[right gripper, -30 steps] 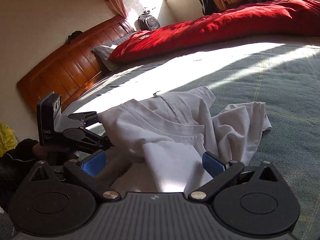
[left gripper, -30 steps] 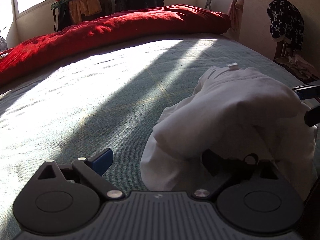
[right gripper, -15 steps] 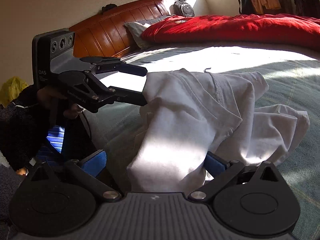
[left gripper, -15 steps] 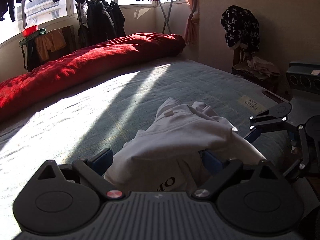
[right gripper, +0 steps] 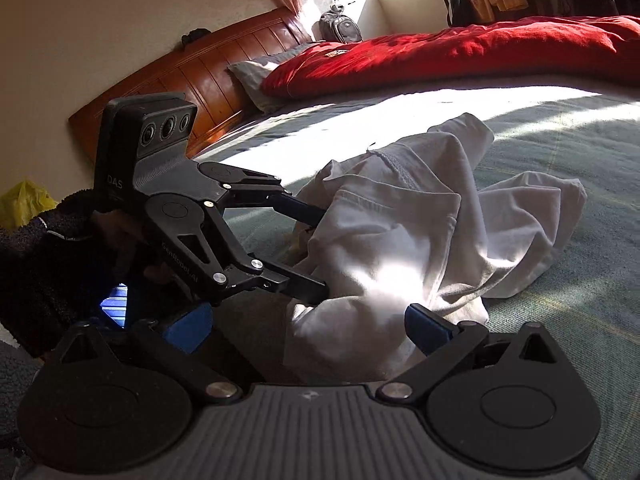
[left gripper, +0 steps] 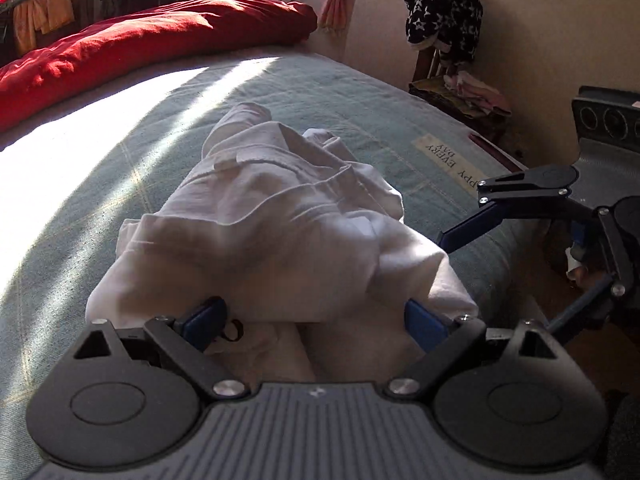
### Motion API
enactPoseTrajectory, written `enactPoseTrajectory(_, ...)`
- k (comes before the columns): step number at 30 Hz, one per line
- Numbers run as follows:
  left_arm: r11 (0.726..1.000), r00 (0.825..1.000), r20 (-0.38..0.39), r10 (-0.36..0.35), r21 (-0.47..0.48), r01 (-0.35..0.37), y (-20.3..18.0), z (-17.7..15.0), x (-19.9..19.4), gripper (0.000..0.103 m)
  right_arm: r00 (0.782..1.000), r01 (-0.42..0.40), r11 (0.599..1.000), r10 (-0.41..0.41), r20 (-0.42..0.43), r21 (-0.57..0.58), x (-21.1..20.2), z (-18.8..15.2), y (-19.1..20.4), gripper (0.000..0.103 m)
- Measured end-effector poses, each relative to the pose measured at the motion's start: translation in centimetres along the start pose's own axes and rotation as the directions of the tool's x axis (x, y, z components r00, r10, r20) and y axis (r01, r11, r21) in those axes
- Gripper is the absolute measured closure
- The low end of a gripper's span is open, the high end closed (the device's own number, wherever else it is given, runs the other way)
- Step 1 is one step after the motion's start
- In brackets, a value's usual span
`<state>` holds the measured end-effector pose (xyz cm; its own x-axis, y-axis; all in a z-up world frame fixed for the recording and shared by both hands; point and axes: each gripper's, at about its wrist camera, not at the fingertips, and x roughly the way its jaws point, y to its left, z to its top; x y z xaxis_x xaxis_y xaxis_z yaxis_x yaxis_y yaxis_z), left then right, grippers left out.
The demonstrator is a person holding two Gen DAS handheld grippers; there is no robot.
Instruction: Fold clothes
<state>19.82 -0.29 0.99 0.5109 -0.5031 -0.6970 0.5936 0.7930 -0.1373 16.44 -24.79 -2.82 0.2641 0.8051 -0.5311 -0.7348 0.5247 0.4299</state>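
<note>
A crumpled white garment (left gripper: 280, 216) lies in a heap on the green bed cover (left gripper: 100, 184), near the bed's edge. My left gripper (left gripper: 316, 320) is open, its blue pads (left gripper: 208, 316) wide apart with the near end of the garment bunched between them. In the right wrist view the same garment (right gripper: 400, 240) spreads ahead, and my right gripper (right gripper: 306, 326) is open with cloth lying between its pads (right gripper: 424, 326). The left gripper (right gripper: 316, 252) comes in from the left there, its fingers apart and reaching into the cloth. The right gripper (left gripper: 500, 276) shows open at the garment's right side.
A red duvet (left gripper: 152, 44) runs along the far side of the bed. A wooden headboard (right gripper: 208, 80) and grey pillow (right gripper: 256, 76) stand at the left. A chair with star-patterned clothing (left gripper: 440, 12) stands by the wall. A dark-sleeved hand (right gripper: 52, 256) holds the left gripper.
Both views have swung and pulled back toward the bed's edge. The garment has sunk from a raised heap onto the cover. Each gripper now shows larger in the other's view.
</note>
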Motion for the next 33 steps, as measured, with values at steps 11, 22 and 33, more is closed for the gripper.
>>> enactPoseTrajectory(11, 0.995, 0.998, 0.045, 0.048, -0.088, -0.044, 4.8, 0.7, -1.4, 0.009, 0.996, -0.041, 0.997, 0.035, 0.081, 0.064, 1.2, 3.1, -3.7, 0.007)
enactPoseTrajectory(22, 0.971, 0.979, -0.01, -0.205, -0.132, 0.202, 10.6, 4.5, 5.1, 0.029, 0.988, -0.101, 0.957, 0.128, -0.084, 0.271, 5.4, 5.6, -11.3, 0.031)
enactPoseTrajectory(33, 0.946, 0.949, -0.2, -0.245, -0.262, 0.189, 13.7, 7.2, 4.7, 0.029, 0.936, -0.238, 0.716, 0.35, -0.041, 0.656, 7.7, 6.1, -16.2, 0.031)
